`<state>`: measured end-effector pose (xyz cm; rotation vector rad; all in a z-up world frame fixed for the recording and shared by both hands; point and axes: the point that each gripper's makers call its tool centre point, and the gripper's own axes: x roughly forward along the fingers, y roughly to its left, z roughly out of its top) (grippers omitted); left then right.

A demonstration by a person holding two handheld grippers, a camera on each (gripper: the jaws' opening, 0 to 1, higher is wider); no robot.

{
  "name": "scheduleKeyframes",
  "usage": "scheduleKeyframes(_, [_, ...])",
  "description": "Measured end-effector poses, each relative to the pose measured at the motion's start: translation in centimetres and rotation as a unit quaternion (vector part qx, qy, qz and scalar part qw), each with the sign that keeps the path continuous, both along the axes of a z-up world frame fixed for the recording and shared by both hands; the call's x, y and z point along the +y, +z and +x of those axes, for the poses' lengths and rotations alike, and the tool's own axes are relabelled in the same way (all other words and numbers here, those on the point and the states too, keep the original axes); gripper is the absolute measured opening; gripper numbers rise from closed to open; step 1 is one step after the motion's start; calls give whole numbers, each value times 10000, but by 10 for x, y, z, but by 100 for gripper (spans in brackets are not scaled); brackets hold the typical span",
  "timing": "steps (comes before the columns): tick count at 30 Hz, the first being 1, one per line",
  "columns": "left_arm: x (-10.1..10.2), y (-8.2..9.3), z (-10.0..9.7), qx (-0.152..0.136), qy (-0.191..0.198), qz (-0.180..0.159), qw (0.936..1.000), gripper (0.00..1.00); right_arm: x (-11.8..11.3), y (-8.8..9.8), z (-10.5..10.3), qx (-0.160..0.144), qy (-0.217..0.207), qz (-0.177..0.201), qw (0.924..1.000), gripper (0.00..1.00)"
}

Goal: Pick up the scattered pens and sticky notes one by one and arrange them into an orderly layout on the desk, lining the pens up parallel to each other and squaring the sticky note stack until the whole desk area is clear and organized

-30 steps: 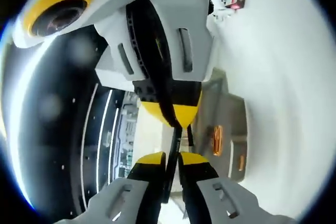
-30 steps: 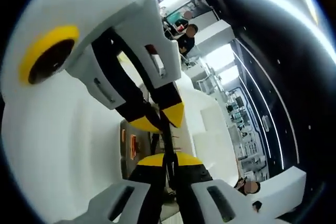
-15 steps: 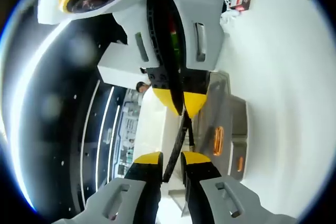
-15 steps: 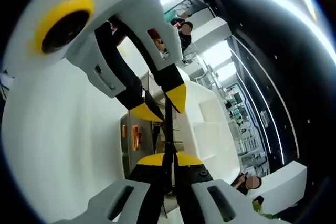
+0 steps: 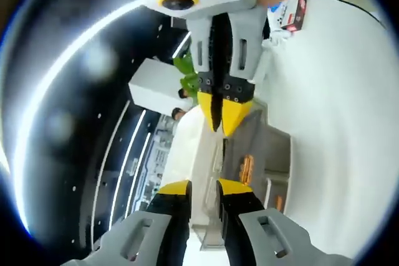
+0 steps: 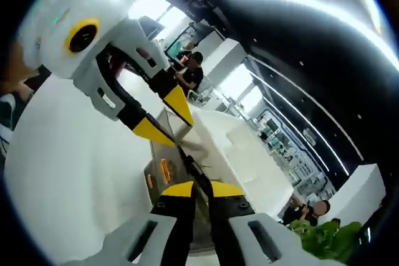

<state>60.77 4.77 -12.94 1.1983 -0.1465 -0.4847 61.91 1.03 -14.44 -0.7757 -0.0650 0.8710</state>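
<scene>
My right gripper (image 6: 194, 188), low centre of right gripper view, is clamped on a thin dark pen (image 6: 189, 163) that slants up-left. My left gripper (image 5: 204, 186), low centre of left gripper view, has a narrow gap, nothing in it. White desk (image 5: 336, 135) fills right side.

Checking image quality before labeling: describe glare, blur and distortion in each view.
Left gripper view: fisheye bends the ceiling light strips into arcs; white desk overexposed. Right gripper view: bright strip glare, pen motion-blurred in the right hand-held gripper.
</scene>
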Motion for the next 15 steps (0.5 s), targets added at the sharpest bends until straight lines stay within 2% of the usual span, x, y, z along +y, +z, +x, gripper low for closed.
scheduleKeyframes(3, [1,3,-7,-123,-37,-155,9998,17,-1,-1,-11,13,105,581,9983,19])
scheduleKeyframes(4, [-1,8,-16,-309,-77,-243,9992,17,-3,7,-20,-148,140,1157,9931,19])
scheduleKeyframes(6, [-6,16,-25,-563,-200,-492,9970,18,-2,8,-30,-180,255,1439,9891,19])
scheduleKeyframes(7, [-7,18,-31,-633,-251,-672,9954,18,-3,12,-36,-190,254,1827,9827,19])
scheduleKeyframes(8, [-8,20,-36,-732,-301,-864,9931,19,-3,11,-39,-149,294,1932,9806,19])
scheduleKeyframes(9, [-10,21,-41,-813,-370,-957,9914,20,-2,13,-44,-88,339,2186,9752,19])
scheduleKeyframes(11, [-9,20,-48,-941,-400,-1086,9888,21,-2,16,-51,-11,398,2566,9657,19])
scheduleKeyframes(13, [-5,18,-45,-1010,-391,-1122,9878,21,-2,18,-60,-1,476,2968,9537,19])
scheduleKeyframes(15, [-3,11,-52,-1089,-410,-1204,9859,21,-2,15,-66,44,514,3140,9480,19])
